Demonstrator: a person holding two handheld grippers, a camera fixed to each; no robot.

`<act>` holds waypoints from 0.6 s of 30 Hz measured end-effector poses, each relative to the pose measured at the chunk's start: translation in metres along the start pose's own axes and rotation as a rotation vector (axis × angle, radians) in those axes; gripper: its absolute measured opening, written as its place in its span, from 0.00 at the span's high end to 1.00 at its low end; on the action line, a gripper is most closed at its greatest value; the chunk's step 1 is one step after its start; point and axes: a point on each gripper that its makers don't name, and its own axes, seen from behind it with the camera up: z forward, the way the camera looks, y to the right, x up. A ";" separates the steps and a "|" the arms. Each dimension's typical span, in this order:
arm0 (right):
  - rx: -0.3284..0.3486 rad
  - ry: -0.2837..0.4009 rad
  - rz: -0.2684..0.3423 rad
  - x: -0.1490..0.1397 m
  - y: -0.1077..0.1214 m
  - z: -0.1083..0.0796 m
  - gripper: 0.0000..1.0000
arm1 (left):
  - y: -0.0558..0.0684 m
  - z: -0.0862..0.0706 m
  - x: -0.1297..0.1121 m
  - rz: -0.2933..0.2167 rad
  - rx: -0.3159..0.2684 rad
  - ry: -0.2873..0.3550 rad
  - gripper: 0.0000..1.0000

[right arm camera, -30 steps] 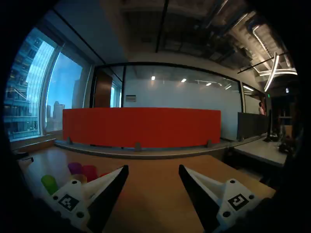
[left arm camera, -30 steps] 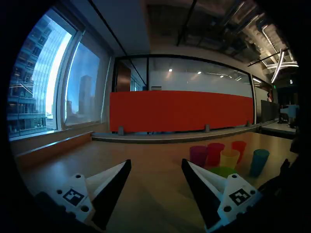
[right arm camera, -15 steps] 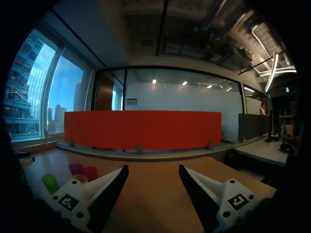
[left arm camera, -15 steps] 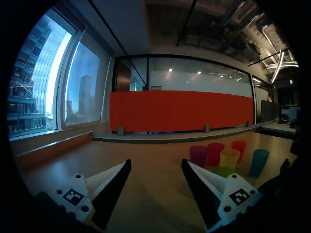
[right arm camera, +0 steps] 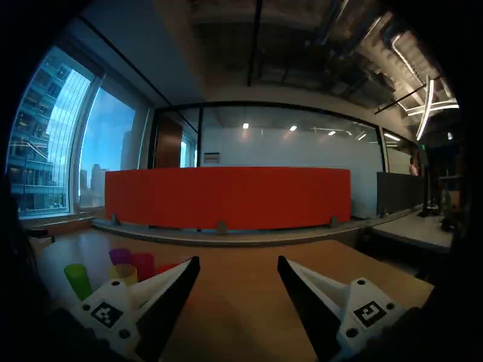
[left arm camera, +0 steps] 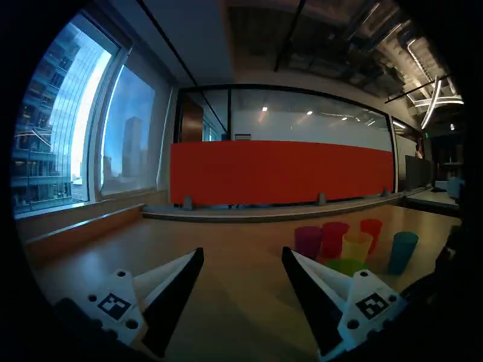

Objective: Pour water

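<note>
Several coloured plastic cups stand in a cluster on the wooden table (left arm camera: 241, 283). In the left gripper view they are right of centre: a purple cup (left arm camera: 308, 241), a red cup (left arm camera: 334, 238), a yellow cup (left arm camera: 356, 246), an orange cup (left arm camera: 371, 233), a teal cup (left arm camera: 402, 251) and a green cup (left arm camera: 345, 266) partly behind my right finger. My left gripper (left arm camera: 241, 259) is open and holds nothing. In the right gripper view the green cup (right arm camera: 78, 280), purple cup (right arm camera: 120, 256), red cup (right arm camera: 143, 265) and yellow cup (right arm camera: 124, 274) sit at lower left. My right gripper (right arm camera: 238, 265) is open and holds nothing.
A long orange divider panel (left arm camera: 281, 172) runs across the far edge of the table on a grey rail. Large windows (left arm camera: 66, 139) line the left wall. Another desk (right arm camera: 416, 232) stands beyond the table's right edge.
The right gripper view has shifted slightly: the cups at lower left show more fully and the divider sits a little further right. The left gripper view is unchanged.
</note>
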 end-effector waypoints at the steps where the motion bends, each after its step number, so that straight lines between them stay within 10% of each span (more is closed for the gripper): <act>1: -0.001 0.001 0.002 -0.002 0.000 0.001 0.00 | 0.000 0.000 0.000 0.000 0.000 0.000 0.04; 18: 0.007 0.016 0.009 -0.027 0.011 0.011 0.00 | -0.001 0.000 0.000 0.000 0.000 0.000 0.04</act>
